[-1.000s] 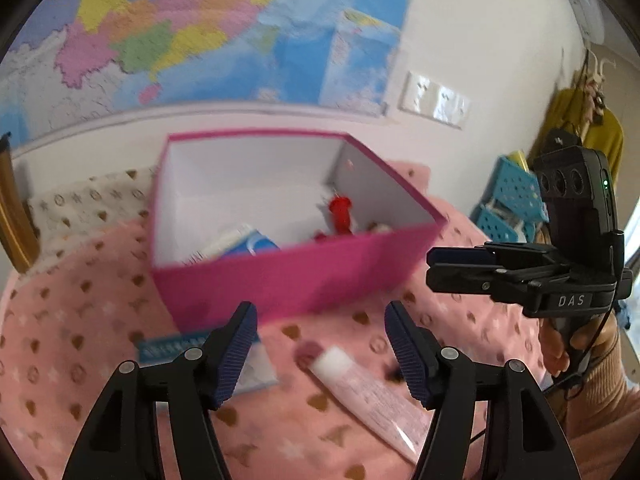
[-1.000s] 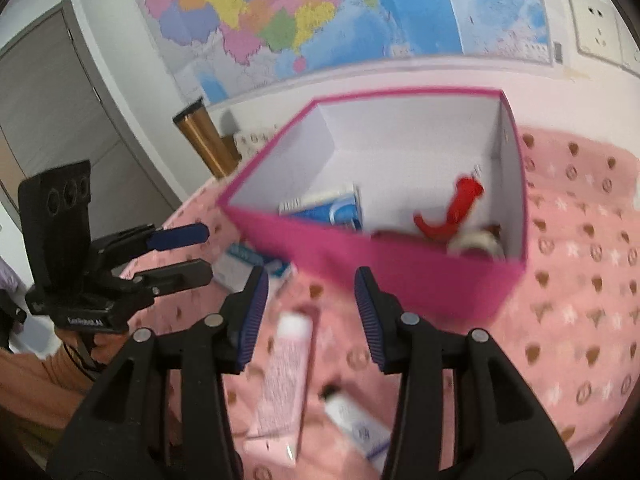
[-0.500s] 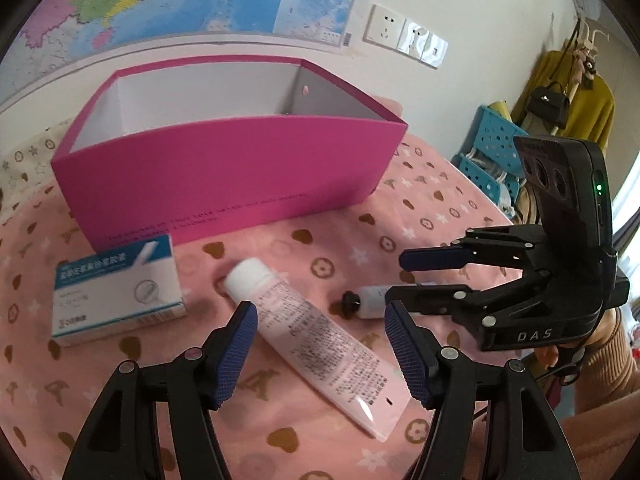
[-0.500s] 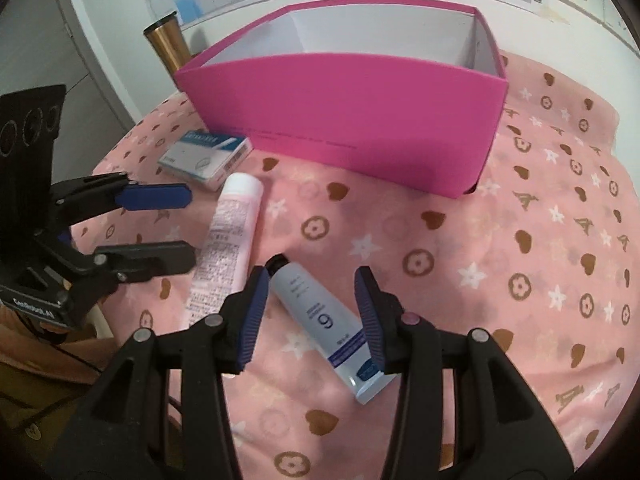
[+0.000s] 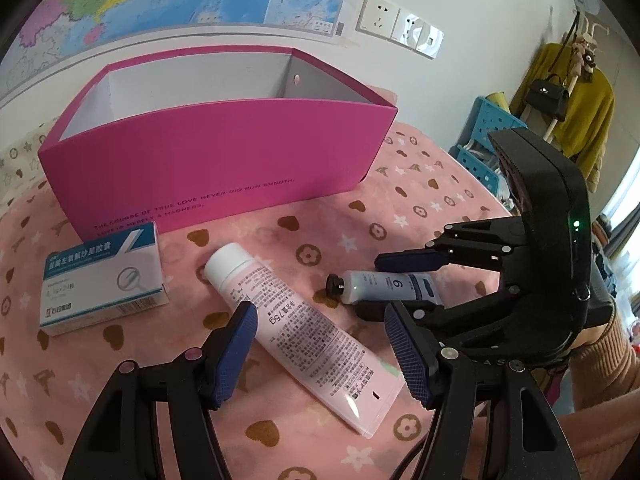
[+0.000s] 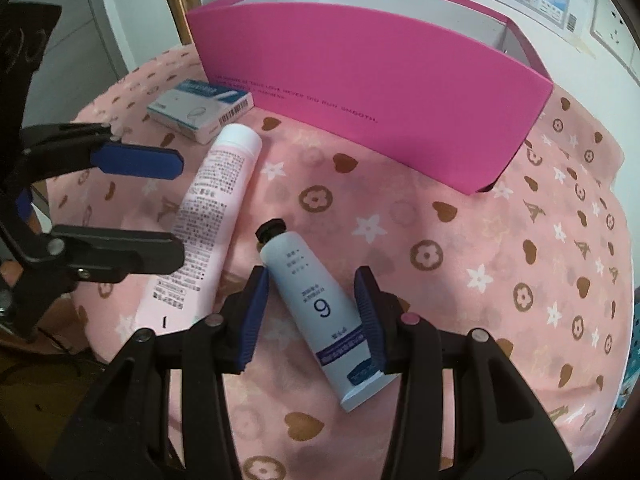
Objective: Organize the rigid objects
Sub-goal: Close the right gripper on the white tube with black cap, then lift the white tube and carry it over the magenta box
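The right gripper point(image 6: 310, 316), jaws just narrowing but not yet pinching, straddles the small tube point(image 6: 316, 308), whose length runs slantwise between them.

Pink tube point(image 5: 308, 328), small white tube point(image 6: 320, 304), medicine box point(image 5: 104, 276), lying flat before open magenta box point(image 5: 224, 168)

Bright, even daylight from window at right edge of left view, soft shadows under tubes, sharp centre focus, heavy fisheye bending and dark vignette at corners.
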